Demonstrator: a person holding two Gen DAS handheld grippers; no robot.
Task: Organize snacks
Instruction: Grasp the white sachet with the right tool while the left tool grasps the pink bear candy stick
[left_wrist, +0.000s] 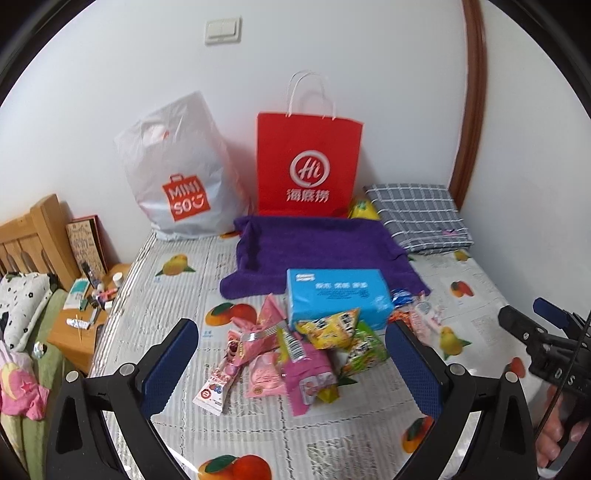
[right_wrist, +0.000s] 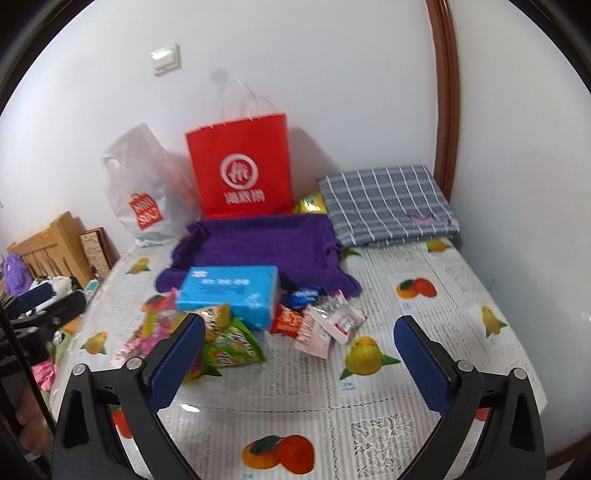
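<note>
Table (left_wrist: 258, 435) covered with a fruit-print cloth; it stands against a white wall. At the back, side by side against the wall: a white plastic bag (left_wrist: 181, 173) with an orange logo, and a red paper bag (left_wrist: 308, 166) standing upright with white cord handles. A folded grey checked cloth (left_wrist: 419, 218) lies in the back right corner, with a yellow packet (left_wrist: 364, 210) between it and the red bag.

A purple towel (left_wrist: 314, 247) is spread in front of the red bag. A blue box (left_wrist: 338, 295) rests on the towel's near edge, partly over the table.

The snacks (left_wrist: 288, 354) lie in a loose heap just in front of the blue box, some touching it: pink wrappers to the left, yellow and green triangular packets (right_wrist: 232, 339) in the middle, and red-and-white sachets (right_wrist: 325, 325) and a small dark blue packet (right_wrist: 304, 297) to the right of the box. None has been sorted.

Left gripper (left_wrist: 291, 363): jaws stand wide apart, nothing between the pads; it hovers over the near side of the heap, pink wrappers showing in the gap. Not touching anything.

Right gripper (right_wrist: 299, 358): jaws wide apart, empty; its left finger (right_wrist: 177, 358) overlaps the green packets in view, contact not discernible. Bare tablecloth shows in the gap.

A wooden bedside stand (left_wrist: 79, 332) with small clutter sits left of the table
</note>
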